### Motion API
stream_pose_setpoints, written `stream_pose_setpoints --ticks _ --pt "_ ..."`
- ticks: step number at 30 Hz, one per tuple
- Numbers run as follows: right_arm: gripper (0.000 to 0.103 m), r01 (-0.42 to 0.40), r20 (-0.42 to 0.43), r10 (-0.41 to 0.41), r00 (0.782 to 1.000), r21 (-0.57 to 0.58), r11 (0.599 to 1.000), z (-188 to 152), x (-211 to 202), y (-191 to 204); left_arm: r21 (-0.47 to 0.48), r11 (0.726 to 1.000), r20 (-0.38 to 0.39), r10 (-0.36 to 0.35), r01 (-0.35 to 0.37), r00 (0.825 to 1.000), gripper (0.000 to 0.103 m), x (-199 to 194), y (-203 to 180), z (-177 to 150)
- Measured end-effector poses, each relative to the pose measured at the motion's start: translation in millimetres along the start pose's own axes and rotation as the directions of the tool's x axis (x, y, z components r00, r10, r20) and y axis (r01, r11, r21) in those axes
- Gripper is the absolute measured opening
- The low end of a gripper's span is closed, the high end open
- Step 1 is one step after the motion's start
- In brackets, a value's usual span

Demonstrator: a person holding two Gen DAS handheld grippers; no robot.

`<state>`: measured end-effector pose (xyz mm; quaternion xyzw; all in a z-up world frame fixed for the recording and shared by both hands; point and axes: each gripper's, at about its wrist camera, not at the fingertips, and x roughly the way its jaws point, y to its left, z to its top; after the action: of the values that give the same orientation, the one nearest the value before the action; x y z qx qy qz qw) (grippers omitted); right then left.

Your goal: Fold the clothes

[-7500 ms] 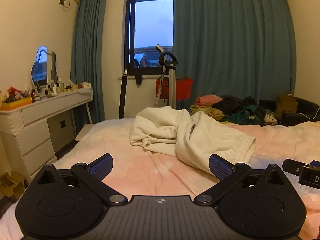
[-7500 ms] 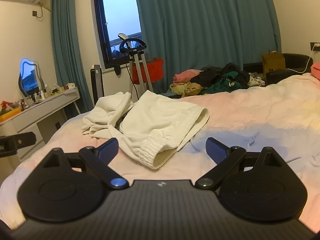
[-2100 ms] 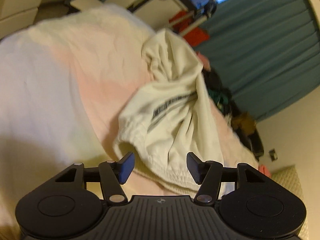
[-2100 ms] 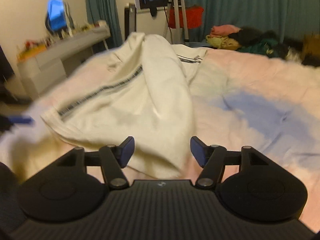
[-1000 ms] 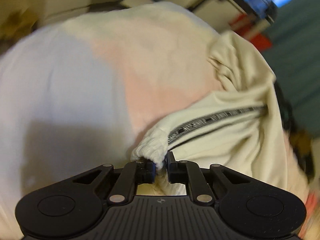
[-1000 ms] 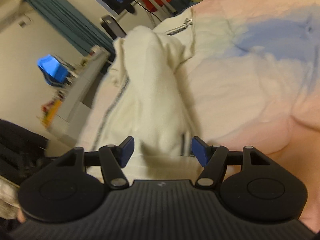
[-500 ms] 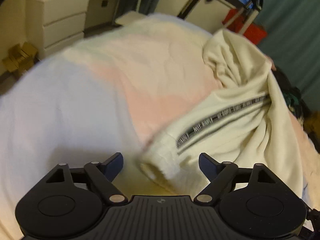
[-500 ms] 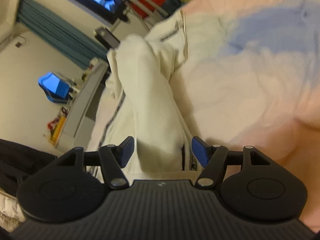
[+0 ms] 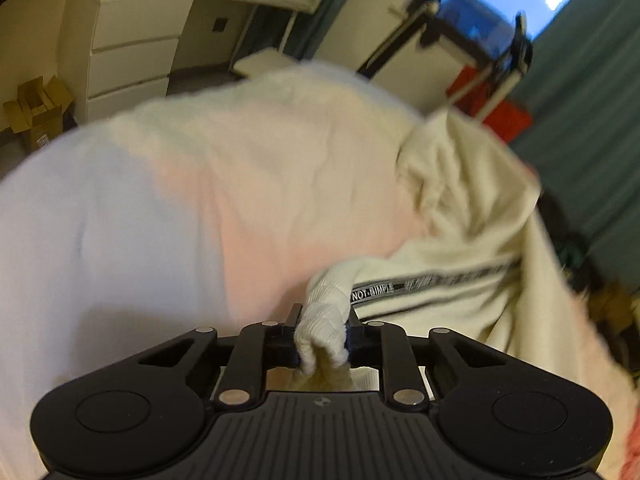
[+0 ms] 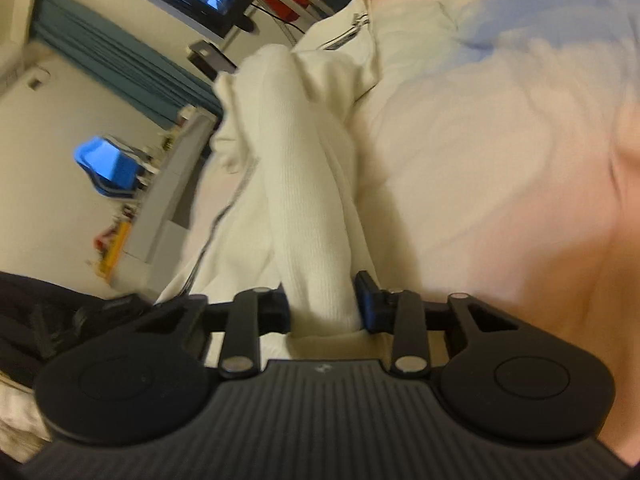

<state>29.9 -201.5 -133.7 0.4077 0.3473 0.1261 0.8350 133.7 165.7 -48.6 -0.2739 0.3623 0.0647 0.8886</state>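
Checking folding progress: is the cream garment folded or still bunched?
Bunched: the cream garment lies rumpled on the bed, ribbed ends clamped in left gripper and right gripper.

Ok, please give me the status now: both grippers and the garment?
Left hand-held gripper shut on ribbed cuff. Right hand-held gripper shut on ribbed band. Cream garment bunched on bed, unfolded. Nothing in the way.

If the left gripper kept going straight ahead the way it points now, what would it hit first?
The left gripper already pinches the cream sweatshirt's ribbed cuff, so it would meet more of that sleeve first, then probably the pink bedspread; depth is unclear.
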Motion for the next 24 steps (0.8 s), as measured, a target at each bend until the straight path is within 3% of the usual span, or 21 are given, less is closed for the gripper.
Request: stream_pose_setpoints --ticks 4,8,11,15,19,24 --pt "0.023 -0.079 -0.014 0.08 0.997 0.007 0.997 -42.4 4.8 45.1 0.044 0.999 0.077 0.005 -0.009 0.997 0.018 -23.8 -4.2 46.2" --pt "0.02 -0.205 -0.05 0.206 0.977 0.023 0.978 -72.5 40.3 105.6 0.049 0.994 0.165 0.093 -0.103 0.982 0.017 -33.9 0.2 115.4" --pt "0.019 -0.295 -0.083 0.296 0.952 0.03 0.955 -85.5 84.2 154.1 0.089 0.976 0.244 0.171 -0.197 0.955 0.017 -35.3 1.1 170.6" --pt "0.018 -0.369 -0.126 0.375 0.919 0.065 0.927 -94.7 152.0 199.1 0.135 0.929 0.318 0.288 -0.343 0.903 0.017 -18.0 12.1 233.5" --pt "0.018 -0.375 -0.198 0.388 0.9 0.103 0.921 -92.2 223.9 223.0 0.134 0.891 0.338 0.371 -0.434 0.865 0.018 27.2 35.7 274.5" --pt "0.019 -0.337 -0.277 0.345 0.897 0.08 0.938 -97.0 271.4 228.0 0.093 0.896 0.234 0.405 -0.435 0.884 0.019 104.3 88.9 292.1"
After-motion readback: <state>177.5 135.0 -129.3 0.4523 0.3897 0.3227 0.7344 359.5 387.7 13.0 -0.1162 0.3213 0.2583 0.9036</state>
